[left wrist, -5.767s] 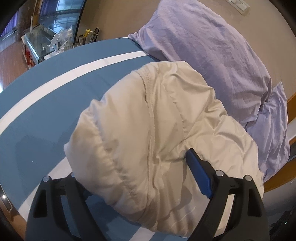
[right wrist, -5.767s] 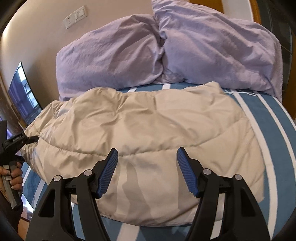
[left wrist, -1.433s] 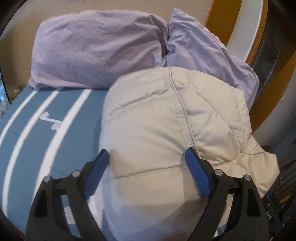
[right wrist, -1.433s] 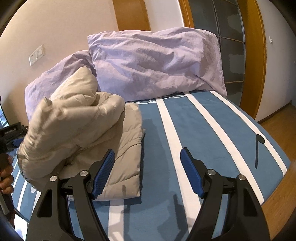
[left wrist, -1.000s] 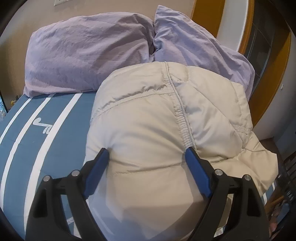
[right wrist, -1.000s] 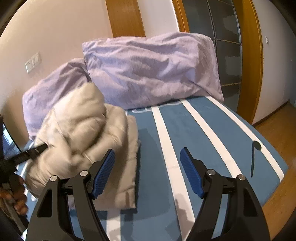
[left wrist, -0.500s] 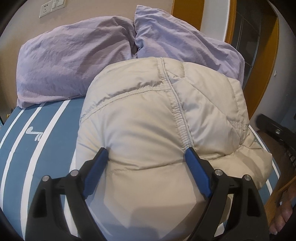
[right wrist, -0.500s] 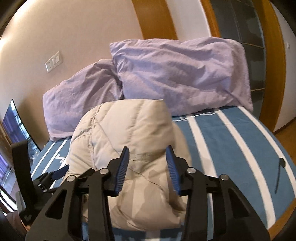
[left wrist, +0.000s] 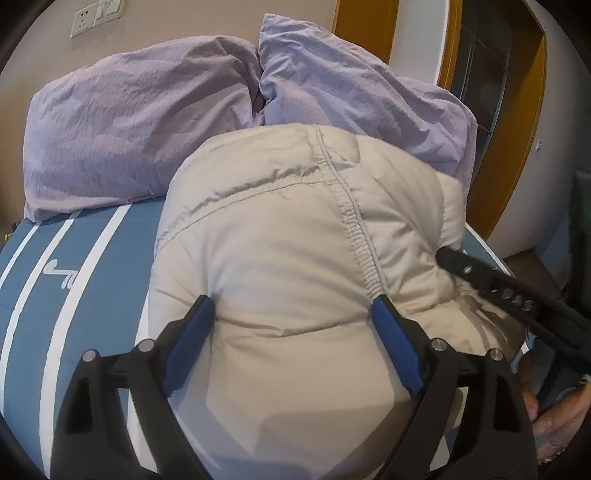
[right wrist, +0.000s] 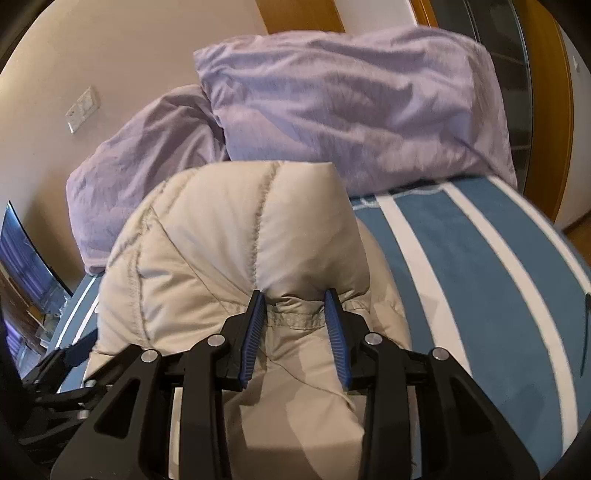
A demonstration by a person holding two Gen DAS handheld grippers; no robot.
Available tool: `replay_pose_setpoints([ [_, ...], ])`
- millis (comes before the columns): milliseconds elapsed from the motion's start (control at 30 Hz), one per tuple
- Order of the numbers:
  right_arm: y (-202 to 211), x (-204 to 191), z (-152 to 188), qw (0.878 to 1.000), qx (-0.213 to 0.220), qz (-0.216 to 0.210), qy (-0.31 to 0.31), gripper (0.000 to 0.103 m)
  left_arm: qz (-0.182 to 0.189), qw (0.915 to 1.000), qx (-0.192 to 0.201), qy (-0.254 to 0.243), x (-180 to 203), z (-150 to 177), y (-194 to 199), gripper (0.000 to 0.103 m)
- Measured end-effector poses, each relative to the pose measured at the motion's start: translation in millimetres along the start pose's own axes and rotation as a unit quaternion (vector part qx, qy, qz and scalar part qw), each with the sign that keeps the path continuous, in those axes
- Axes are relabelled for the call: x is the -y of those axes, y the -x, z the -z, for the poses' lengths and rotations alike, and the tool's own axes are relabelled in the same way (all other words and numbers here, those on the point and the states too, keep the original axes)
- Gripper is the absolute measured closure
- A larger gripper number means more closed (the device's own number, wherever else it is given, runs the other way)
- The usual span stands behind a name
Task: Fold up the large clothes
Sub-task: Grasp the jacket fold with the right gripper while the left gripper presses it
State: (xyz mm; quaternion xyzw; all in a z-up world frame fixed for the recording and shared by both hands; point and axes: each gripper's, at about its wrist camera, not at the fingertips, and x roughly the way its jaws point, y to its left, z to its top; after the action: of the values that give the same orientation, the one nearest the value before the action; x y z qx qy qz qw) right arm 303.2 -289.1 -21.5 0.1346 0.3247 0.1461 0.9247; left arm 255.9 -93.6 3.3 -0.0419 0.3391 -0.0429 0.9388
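Observation:
A beige puffy jacket point(left wrist: 280, 258) lies bunched in a folded heap on the blue bed with white stripes point(left wrist: 74, 266). My left gripper point(left wrist: 291, 321) is open, its blue-padded fingers spread either side of the jacket's near bulge. My right gripper point(right wrist: 295, 314) is shut on a thick fold of the jacket point(right wrist: 236, 243) at a stitched hem. The right gripper's black finger also shows in the left wrist view point(left wrist: 491, 284), pressed into the jacket's right side. The left gripper's black frame point(right wrist: 55, 373) shows low at the left of the right wrist view.
Two lilac pillows point(left wrist: 140, 129) point(right wrist: 354, 103) lean against the beige wall behind the jacket. An orange wooden door frame point(left wrist: 517, 129) stands at the right. A wall socket point(left wrist: 96, 14) sits above the pillows. A screen point(right wrist: 26, 258) stands left of the bed.
My right gripper swung from the bare striped bed onto the jacket and closed on a fold of it. My left gripper stayed open around the jacket's near bulge.

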Motion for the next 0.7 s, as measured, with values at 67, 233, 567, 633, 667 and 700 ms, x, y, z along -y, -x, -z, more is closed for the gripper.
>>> replay_pose_setpoints([
  [67, -5, 5, 3, 1.000, -0.005, -0.003, -0.008, 0.068, -0.001, 1.0000, 0.003, -0.004, 2, 0, 1, 0.016],
  [233, -13, 10, 10, 1.000, -0.011, -0.003, -0.014, 0.068, -0.001, 0.9999, 0.011, -0.008, 5, -1, 2, 0.015],
  [567, -23, 25, 22, 0.999, -0.014, -0.020, -0.036, 0.068, 0.030, 0.9993, 0.009, 0.019, -2, -15, 10, 0.015],
  [633, -23, 25, 23, 0.999, -0.015, -0.020, -0.035, 0.068, 0.033, 0.9990, 0.007, 0.028, -5, -22, 12, 0.015],
  [667, -24, 25, 23, 0.999, -0.016, -0.019, -0.035, 0.068, 0.028, 0.9991, 0.009, 0.030, -7, -25, 12, 0.015],
  [700, -23, 25, 22, 0.999, -0.016, -0.019, -0.034, 0.068, 0.020, 0.9993, 0.010, 0.030, -9, -29, 11, 0.015],
])
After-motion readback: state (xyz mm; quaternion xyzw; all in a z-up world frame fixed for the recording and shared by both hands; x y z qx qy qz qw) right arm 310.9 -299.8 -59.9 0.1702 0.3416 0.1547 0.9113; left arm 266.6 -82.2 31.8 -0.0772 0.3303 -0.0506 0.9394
